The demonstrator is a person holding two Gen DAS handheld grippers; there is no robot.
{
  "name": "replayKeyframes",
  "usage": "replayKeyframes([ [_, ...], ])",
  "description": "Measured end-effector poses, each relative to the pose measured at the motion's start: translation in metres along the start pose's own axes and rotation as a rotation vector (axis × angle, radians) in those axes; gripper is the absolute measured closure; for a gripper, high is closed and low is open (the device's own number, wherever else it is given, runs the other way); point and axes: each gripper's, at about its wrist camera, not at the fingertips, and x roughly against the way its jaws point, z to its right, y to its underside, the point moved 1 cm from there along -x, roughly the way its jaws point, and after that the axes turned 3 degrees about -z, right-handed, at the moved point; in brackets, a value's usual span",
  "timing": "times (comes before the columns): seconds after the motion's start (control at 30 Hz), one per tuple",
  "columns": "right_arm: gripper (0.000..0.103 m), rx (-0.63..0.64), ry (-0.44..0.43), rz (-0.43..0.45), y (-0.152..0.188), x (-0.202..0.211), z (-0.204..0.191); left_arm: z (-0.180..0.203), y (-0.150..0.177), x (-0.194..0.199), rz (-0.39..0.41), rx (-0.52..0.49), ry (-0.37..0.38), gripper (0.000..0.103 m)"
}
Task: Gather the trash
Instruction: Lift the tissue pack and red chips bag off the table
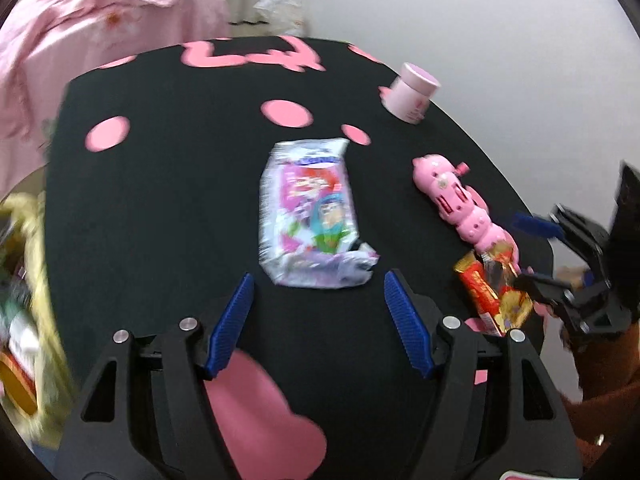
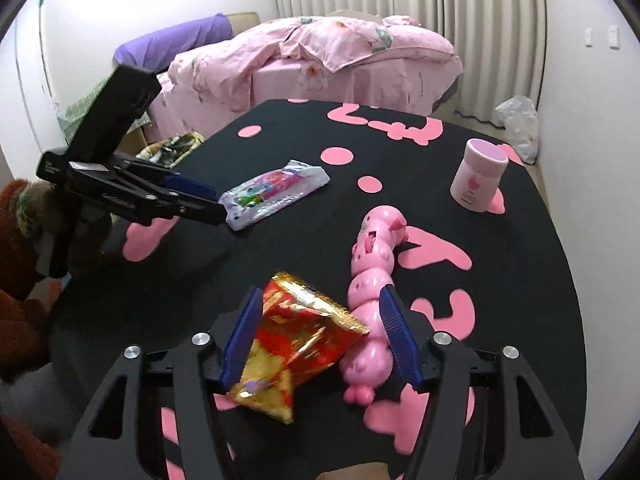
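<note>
Two wrappers on the black table. Purple-white snack wrapper lies flat, just ahead of the left gripper, long axis running near to far, roughly in line with the fingers; fingers apart, nothing between them. Red-gold wrapper sits crumpled between the right gripper's fingers, also apart; left pad looks close against it, right pad clear. Pink toy lies touching its right side. Judgement: each hand takes its nearer wrapper.
</note>
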Motion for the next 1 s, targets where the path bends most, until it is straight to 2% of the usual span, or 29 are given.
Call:
replayKeyframes([
  [0.07, 0.046, -0.059, 0.007, -0.002, 0.007, 0.008, -0.001, -0.007, 0.005, 0.010, 0.053, 0.065, -0.044, 0.038],
  [0.17, 0.045, -0.142, 0.030, -0.002, 0.022, 0.012, -0.003, -0.016, 0.011, 0.021, 0.110, 0.140, -0.054, 0.038],
  [0.27, 0.045, -0.197, 0.033, -0.003, 0.030, 0.006, -0.010, -0.020, 0.013, 0.026, 0.134, 0.167, -0.101, 0.038],
  [0.4, 0.045, -0.194, 0.050, -0.055, 0.029, -0.020, -0.024, -0.025, 0.014, 0.036, 0.184, 0.197, -0.148, 0.038],
  [0.47, 0.051, -0.155, 0.065, -0.071, 0.026, -0.031, -0.032, -0.028, 0.014, 0.040, 0.205, 0.207, -0.153, 0.038],
  [0.53, 0.069, -0.135, 0.057, -0.058, 0.024, -0.031, -0.034, -0.031, 0.016, 0.043, 0.206, 0.211, -0.142, 0.038],
  [0.7, 0.072, -0.155, 0.042, 0.002, 0.023, -0.011, -0.025, -0.024, 0.016, 0.036, 0.200, 0.186, -0.052, 0.036],
  [0.8, 0.073, -0.169, 0.060, 0.040, 0.025, 0.006, -0.014, -0.011, 0.009, 0.026, 0.168, 0.146, -0.002, 0.036],
  [0.87, 0.073, -0.190, 0.072, 0.056, 0.026, 0.013, -0.006, -0.003, 0.003, 0.020, 0.165, 0.112, -0.017, 0.036],
  [0.93, 0.073, -0.215, 0.082, 0.066, 0.027, 0.017, 0.002, 0.005, -0.007, 0.009, 0.150, 0.071, -0.063, 0.036],
  [1.0, 0.073, -0.230, 0.089, 0.073, 0.029, 0.019, 0.008, 0.010, -0.015, -0.005, 0.099, 0.053, -0.109, 0.037],
])
